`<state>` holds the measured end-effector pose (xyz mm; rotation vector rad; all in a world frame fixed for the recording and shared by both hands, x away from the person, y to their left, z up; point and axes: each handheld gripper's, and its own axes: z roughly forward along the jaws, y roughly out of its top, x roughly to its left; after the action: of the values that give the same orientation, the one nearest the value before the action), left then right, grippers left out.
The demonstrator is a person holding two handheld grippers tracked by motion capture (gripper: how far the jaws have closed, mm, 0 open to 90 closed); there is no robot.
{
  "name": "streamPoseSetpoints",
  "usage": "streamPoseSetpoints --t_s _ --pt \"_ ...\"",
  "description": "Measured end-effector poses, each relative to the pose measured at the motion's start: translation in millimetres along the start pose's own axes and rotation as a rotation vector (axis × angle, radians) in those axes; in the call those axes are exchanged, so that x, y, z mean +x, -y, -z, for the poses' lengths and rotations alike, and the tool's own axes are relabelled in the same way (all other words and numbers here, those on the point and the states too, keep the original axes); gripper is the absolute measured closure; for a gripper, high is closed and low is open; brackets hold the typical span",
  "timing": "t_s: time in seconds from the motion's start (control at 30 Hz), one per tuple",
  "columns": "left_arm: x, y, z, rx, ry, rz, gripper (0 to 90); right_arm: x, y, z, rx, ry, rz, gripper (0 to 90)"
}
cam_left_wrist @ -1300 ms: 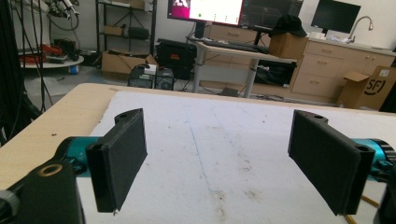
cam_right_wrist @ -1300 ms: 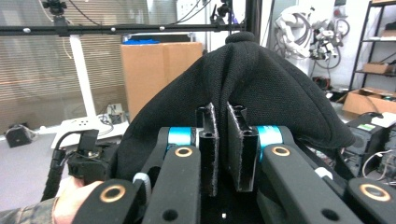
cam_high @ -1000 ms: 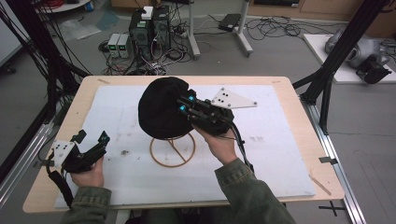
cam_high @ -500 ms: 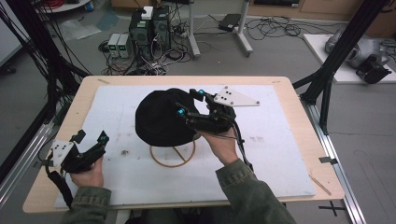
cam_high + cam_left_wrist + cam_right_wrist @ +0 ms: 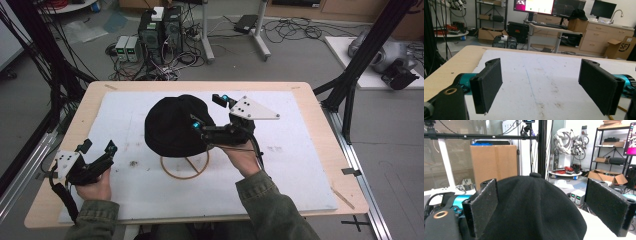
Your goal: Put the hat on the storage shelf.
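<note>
Released since before, one black cap (image 5: 175, 125) sits between open right tongs (image 5: 210, 111); left tongs (image 5: 97, 148) open.

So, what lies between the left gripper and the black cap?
In the high view, only bare white mat lies between the left gripper and the black cap.

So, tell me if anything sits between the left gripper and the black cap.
Nothing visible does. The left gripper rests open at the table's near left, and bare white mat lies between it and the black cap on its wooden stand.
</note>
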<state>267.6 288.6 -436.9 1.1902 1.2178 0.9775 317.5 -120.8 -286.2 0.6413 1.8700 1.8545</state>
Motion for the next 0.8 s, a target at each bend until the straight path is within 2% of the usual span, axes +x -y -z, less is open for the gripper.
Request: streamPoseSetpoints --t_s 0.13,0.5,0.67,0.8 --pt "0.1 -0.1 0.1 -0.002 -0.002 -0.001 19.3 -4.4 1.3 5.2 0.005 0.012 -0.005 11.3" --pt "1.4 -0.1 -0.5 -0.002 -0.003 -0.004 19.3 -19.2 14.2 31.5 0.014 0.093 0.004 11.3" --pt "2.3 -0.6 -0.1 -0.006 -0.005 -0.002 19.3 -27.6 21.6 47.6 0.027 0.139 0.008 11.3" --pt "1.1 -0.3 -0.7 -0.005 0.000 -0.006 19.1 -35.1 29.8 64.0 0.021 0.197 0.011 11.6"
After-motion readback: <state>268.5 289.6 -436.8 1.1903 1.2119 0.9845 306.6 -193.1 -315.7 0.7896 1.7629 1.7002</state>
